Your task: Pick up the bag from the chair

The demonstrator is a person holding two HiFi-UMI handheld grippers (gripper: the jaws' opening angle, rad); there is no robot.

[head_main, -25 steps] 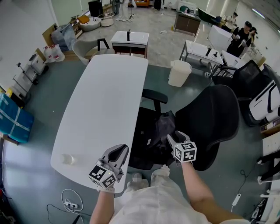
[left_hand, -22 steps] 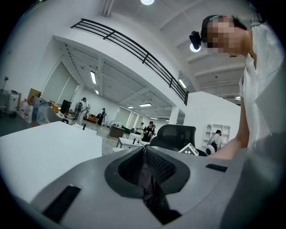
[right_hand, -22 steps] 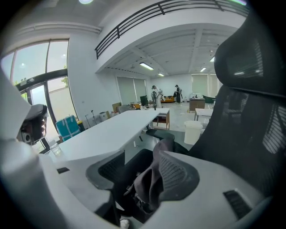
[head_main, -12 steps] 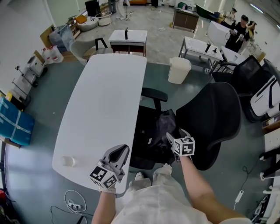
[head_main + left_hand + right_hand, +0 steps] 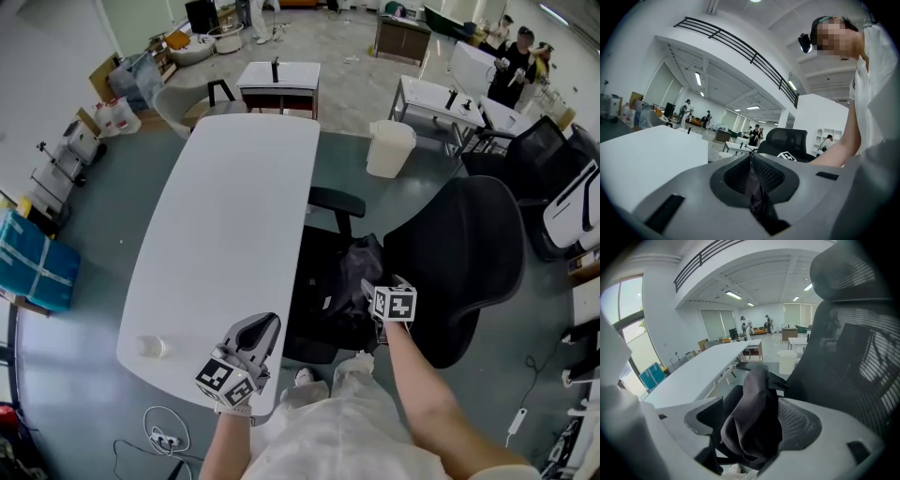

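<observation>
A dark grey bag lies crumpled on the seat of a black mesh office chair. My right gripper points down at the bag from the near side. In the right gripper view the bag bulges up between the jaws of this gripper. Those jaws have just been opening and stand wide, with a gap showing at the left pad. My left gripper hovers over the near end of the white table. It has its pads together and holds nothing.
The chair's armrest sits close to the table edge. A small clear cup stands on the table's near left corner. A white bin, more desks, a second black chair and floor cables surround the spot.
My right gripper has sunk lower onto the bag and its jaws have spread wider around it. The left gripper has stayed where it was.
</observation>
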